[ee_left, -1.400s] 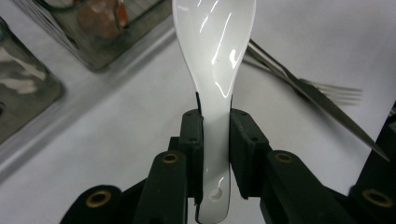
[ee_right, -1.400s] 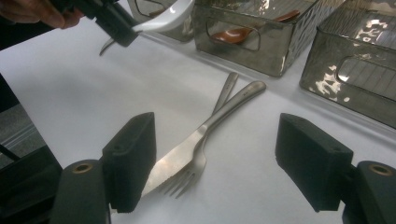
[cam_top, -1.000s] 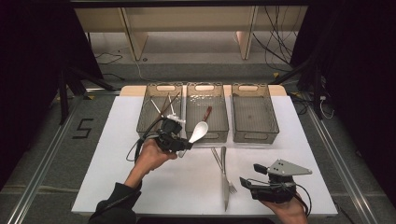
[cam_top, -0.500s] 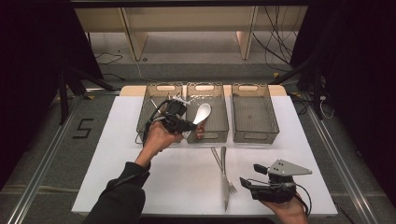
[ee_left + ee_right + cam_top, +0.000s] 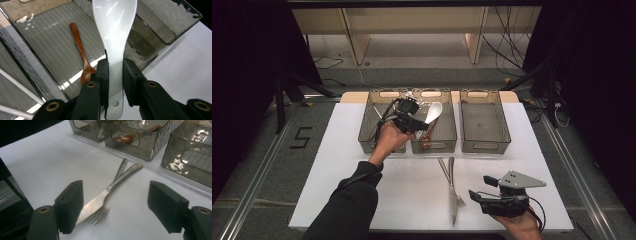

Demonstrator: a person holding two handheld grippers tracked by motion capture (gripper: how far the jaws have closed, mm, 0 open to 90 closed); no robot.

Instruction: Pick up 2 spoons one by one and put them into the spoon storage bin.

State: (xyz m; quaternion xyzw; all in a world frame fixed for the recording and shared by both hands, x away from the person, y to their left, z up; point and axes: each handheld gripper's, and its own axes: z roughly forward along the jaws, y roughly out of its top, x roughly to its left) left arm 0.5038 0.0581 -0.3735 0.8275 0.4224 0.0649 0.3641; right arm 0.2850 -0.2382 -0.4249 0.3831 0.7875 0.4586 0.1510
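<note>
Sitting along the far edge of the white table (image 5: 362,195): three smoky clear plastic bins (image 5: 484,120). Showing too: one white plastic spoon (image 5: 432,113), one brown wooden spoon (image 5: 80,50), one steel knife (image 5: 107,192), one steel fork (image 5: 103,210).

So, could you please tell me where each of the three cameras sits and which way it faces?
High view: fixed above the person's side, facing forward and down on the white table; both forearms and hands show.
Left gripper view: rides the left gripper, looking along its fingers, shut on the white spoon, over the middle bin.
Right gripper view: rides the right gripper, looking between open fingers at the knife and fork.
Shared: both gripper views show the wooden spoon.
</note>
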